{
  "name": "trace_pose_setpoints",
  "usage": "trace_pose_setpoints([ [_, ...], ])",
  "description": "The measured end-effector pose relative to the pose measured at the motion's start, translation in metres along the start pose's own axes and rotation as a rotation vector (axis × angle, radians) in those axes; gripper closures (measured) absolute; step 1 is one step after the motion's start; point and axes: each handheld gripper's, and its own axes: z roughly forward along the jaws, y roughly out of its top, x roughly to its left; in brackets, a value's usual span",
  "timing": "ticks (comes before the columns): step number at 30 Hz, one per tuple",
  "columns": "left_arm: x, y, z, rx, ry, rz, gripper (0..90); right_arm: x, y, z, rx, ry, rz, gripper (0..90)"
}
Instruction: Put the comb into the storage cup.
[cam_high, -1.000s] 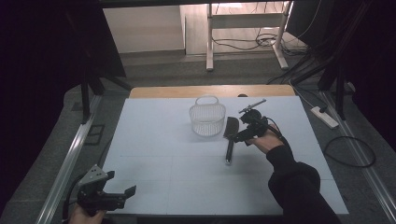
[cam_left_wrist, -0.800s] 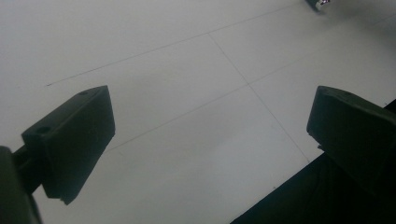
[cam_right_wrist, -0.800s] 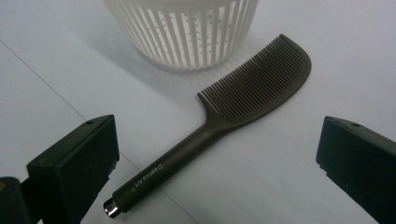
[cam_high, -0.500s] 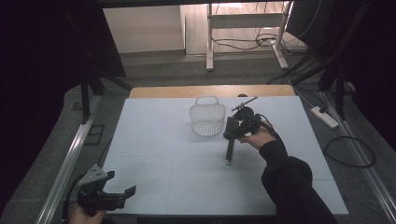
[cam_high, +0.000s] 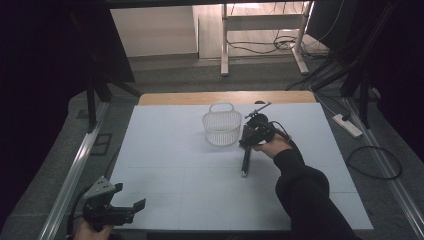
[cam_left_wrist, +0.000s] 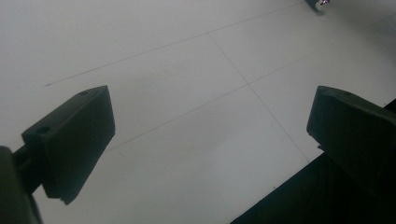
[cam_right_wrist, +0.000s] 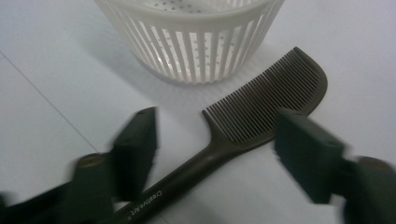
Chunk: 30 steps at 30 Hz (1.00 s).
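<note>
A dark brown comb (cam_right_wrist: 261, 107) lies flat on the white table (cam_high: 175, 150), its handle (cam_high: 245, 162) pointing toward the near edge and its toothed end beside a white slotted basket (cam_high: 222, 127) (cam_right_wrist: 196, 46). My right gripper (cam_high: 247, 138) (cam_right_wrist: 219, 140) hovers low over the comb's neck with one jaw on each side. Its jaws have just been closing and look blurred, and the pads stand clear of the comb. My left gripper (cam_high: 129, 196) (cam_left_wrist: 205, 135) rests at the near left corner of the table, open, with nothing between its jaws.
The table's far edge is a bare wooden strip (cam_high: 225, 97). A metal rail (cam_high: 75, 170) runs along the left side. On the floor to the right lie a power strip (cam_high: 346, 125) and cables. A white stand (cam_high: 260, 35) is beyond the table.
My right gripper has shifted left toward the basket and now covers the comb's toothed end, with its jaws drawn closer together. The left gripper and the basket have stayed put.
</note>
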Motion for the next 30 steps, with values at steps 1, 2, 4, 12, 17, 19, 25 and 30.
trace_pose_setpoints([
  [1,0.0,0.0,0.0,0.0,0.0,0.0,1.9,0.0,0.0,0.0,-0.002,0.007,0.002,48.8],
  [2,0.0,0.0,0.0,0.0,0.0,0.0,1.9,-0.001,0.001,0.0,-0.001,0.019,0.004,56.0],
  [4,0.0,0.0,0.0,0.0,0.0,0.0,2.0,-0.001,0.002,0.0,0.003,0.038,-0.013,66.5],
  [12,0.0,0.0,0.0,-0.001,0.001,-0.003,2.0,0.001,0.005,0.004,0.021,0.061,-0.059,89.6],
  [17,0.0,0.0,0.0,-0.002,0.001,-0.006,2.1,0.001,0.005,0.006,0.025,0.066,-0.065,89.6],
  [19,0.0,0.0,0.0,-0.002,0.0,-0.005,2.1,0.002,0.004,0.01,0.031,0.068,-0.064,89.6],
  [25,0.001,0.0,0.0,-0.003,-0.001,-0.007,2.1,0.007,-0.001,0.023,0.046,0.069,-0.072,89.6],
  [30,0.001,0.0,0.0,-0.004,-0.002,-0.009,2.1,0.01,-0.006,0.034,0.067,0.061,-0.089,89.5],
])
